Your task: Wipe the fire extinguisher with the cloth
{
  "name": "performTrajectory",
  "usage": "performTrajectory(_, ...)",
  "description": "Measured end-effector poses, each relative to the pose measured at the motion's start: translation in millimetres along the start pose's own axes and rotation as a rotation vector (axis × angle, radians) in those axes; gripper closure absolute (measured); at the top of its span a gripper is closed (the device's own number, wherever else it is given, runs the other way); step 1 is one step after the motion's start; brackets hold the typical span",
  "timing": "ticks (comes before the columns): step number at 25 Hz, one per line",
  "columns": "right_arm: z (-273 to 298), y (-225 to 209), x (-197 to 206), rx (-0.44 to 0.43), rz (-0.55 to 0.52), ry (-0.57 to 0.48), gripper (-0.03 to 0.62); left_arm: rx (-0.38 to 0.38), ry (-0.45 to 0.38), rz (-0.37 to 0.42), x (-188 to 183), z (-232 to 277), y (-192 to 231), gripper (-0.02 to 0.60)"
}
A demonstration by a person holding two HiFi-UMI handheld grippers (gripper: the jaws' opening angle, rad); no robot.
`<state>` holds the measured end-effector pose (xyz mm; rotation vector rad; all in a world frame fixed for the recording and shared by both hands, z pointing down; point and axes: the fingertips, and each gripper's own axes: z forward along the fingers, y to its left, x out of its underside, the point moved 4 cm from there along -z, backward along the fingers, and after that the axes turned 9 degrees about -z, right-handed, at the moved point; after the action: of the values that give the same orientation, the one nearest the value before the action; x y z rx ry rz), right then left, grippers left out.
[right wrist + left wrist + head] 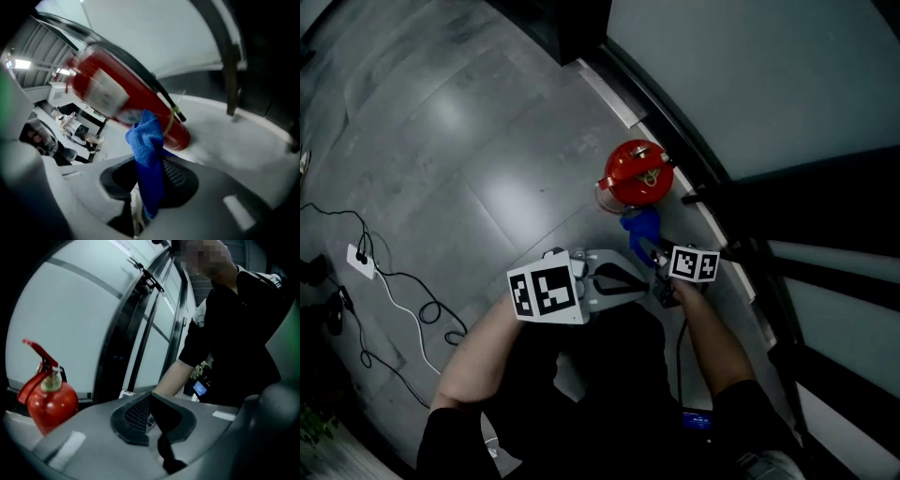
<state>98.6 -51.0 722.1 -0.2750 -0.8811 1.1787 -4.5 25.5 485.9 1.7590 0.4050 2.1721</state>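
**Blue cloth beside the red can**

In the head view, the fire extinguisher [636, 175] stands on the floor [469, 141], at its edge by the wall. The right gripper [654, 255] holds the cloth [639, 228] just beside it.

In the left gripper view, the left gripper [151, 401] is squeezed closed with nothing inside.

In the right gripper view, the jaws pinch the soft cloth [147, 140]. We think the extinguisher [117, 93] is heavy, hard and slippery. Its top handle looks best to hold.

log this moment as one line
right gripper: shut on blue microfibre cloth | cloth: by red cylindrical fire extinguisher on grey floor, contact unclear | left gripper: shut, empty
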Motion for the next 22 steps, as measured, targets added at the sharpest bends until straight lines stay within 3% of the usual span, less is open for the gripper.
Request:
performTrajectory(3,-76,50,-37,0.006,-0.056,-0.081,0.494,-0.122,-0.136,-0.039,-53,-10,-6,0.575)
performTrajectory(6,-157,114,-78,-0.009,-0.18,-0.155,0.494,-0.376,-0.258,-0.092,-113,-50,-29,0.575)
performTrajectory(9,-225,192,-121,-0.027,-0.288,-0.232,0.494,-0.598,-0.29,-0.158,-171,-95,-62,0.575)
performTrajectory(12,-302,284,-154,-0.095,-0.361,-0.289,0.494,-0.73,-0.287,-0.168,-236,-118,-124,0.575)
performTrajectory(18,-458,442,-225,-0.237,-0.559,-0.392,0.495,-1.009,-0.267,-0.089,-376,-149,-248,0.575)
performTrajectory(22,-532,507,-245,-0.283,-0.731,-0.486,0.495,-1.077,-0.405,-0.098,-433,-167,-316,0.575)
